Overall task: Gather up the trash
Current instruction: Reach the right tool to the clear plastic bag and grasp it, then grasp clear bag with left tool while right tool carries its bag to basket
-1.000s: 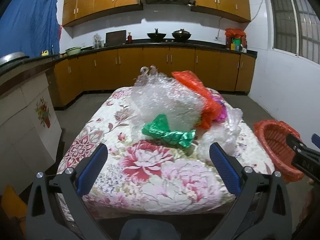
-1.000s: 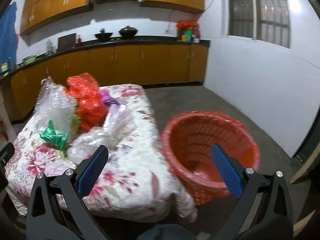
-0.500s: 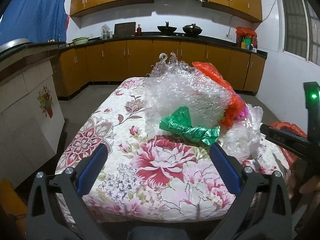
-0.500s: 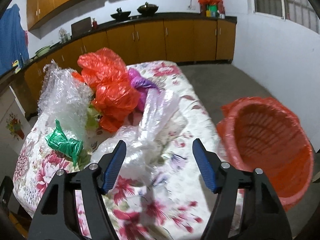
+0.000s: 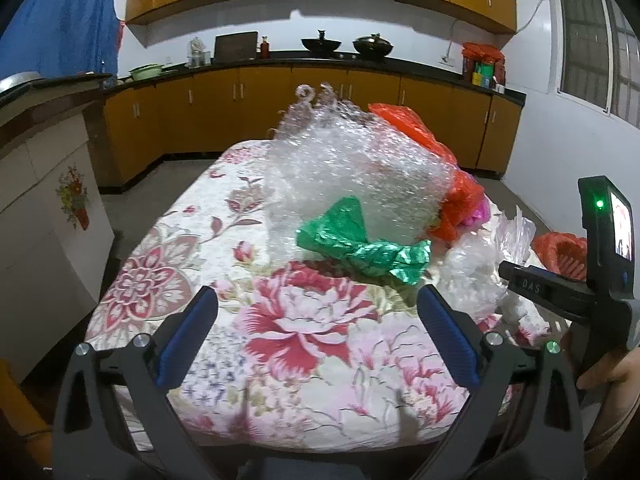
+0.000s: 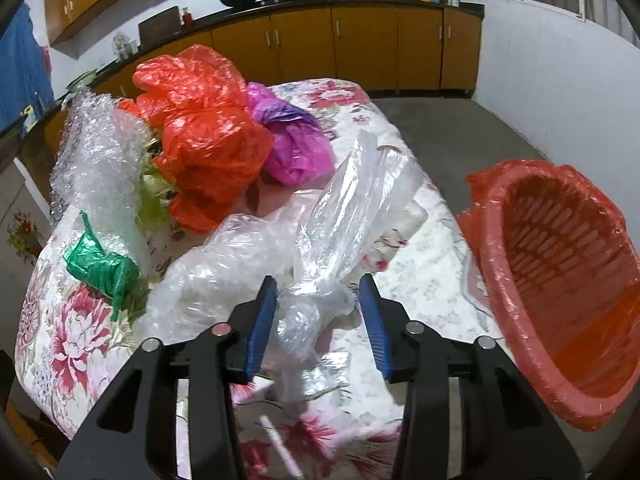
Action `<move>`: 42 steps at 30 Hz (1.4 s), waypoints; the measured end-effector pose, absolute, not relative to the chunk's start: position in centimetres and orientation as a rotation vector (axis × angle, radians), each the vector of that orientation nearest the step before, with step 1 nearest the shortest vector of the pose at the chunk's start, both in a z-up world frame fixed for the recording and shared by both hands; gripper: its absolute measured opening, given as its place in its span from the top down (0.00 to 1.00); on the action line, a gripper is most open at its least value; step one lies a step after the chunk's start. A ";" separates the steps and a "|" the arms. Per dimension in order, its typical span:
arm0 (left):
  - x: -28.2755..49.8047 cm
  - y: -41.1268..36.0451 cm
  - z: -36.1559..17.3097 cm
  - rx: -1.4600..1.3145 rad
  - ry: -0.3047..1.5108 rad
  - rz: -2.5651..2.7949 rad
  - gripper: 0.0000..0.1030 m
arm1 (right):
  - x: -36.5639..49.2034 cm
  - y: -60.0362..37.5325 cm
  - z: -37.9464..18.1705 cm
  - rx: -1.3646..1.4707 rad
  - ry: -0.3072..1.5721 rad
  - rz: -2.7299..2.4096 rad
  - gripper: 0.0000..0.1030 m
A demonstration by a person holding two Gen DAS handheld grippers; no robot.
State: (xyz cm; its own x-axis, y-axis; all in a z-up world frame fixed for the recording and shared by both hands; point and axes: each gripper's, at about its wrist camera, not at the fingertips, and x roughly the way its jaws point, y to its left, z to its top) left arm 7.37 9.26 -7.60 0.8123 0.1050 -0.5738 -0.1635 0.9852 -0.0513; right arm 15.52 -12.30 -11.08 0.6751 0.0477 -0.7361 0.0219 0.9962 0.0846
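— Trash is seen piled on the floral-covered table (image 6: 404, 216): bubble wrap (image 6: 96, 152) toward the far left corner, an orange bag (image 6: 200, 132) and a purple bag (image 6: 292, 144) behind the middle, a clear plastic bag (image 6: 320, 240) near the right edge, a green foil wrapper (image 6: 104, 268) toward the near left. The lined orange basket (image 6: 560, 280) is stood off the table's right edge.

— And the grip in hand?

— The knotted end of the clear plastic bag is straddled by the right gripper (image 6: 318, 320). Its jaws have just been closing, with the knot between them, but the right pad is not yet seen pressing; a gap is left there. The left gripper (image 5: 316, 336) is held wide open over the near edge, nothing between its fingers (image 5: 192, 332).

— How should it be finished?

— The closing is best completed squarely on the knot, where the film is bunched. Loose film would likely be slipped through. The lift should be made only once the knot is pinched from both sides, and the trailing bag should be kept clear of the neighbouring bags before it is carried over the right edge to the basket.

— Risk?

— The bag's tail could be dragged across the pile.
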 end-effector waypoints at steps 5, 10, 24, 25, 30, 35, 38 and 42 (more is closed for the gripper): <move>8.2 7.9 -7.8 -0.085 0.618 0.114 0.08 | 16.1 -12.2 -11.6 0.104 0.855 0.063 0.56; 9.0 6.5 -7.8 -0.065 0.624 0.082 0.11 | 15.7 -12.4 -11.6 0.090 0.850 0.096 0.81; 16.1 -1.1 -9.4 0.010 0.700 -0.088 0.24 | 10.8 -20.5 -9.8 0.186 0.808 -0.013 0.82; 16.6 -1.5 -9.7 0.017 0.710 -0.091 0.25 | 10.9 -20.9 -9.6 0.190 0.810 -0.014 0.82; 18.5 -2.9 -11.4 0.048 0.778 -0.109 0.31 | 10.5 -21.9 -9.5 0.205 0.812 -0.018 0.82; 19.6 -3.2 -13.2 0.035 0.858 -0.133 0.51 | 10.4 -22.3 -9.5 0.222 0.811 -0.012 0.82; 19.6 -3.4 -13.4 0.030 0.855 -0.148 0.61 | 10.3 -22.3 -9.4 0.223 0.808 -0.012 0.82; 19.1 -3.3 -12.8 0.015 0.838 -0.182 0.70 | 9.8 -22.5 -8.9 0.223 0.796 -0.013 0.82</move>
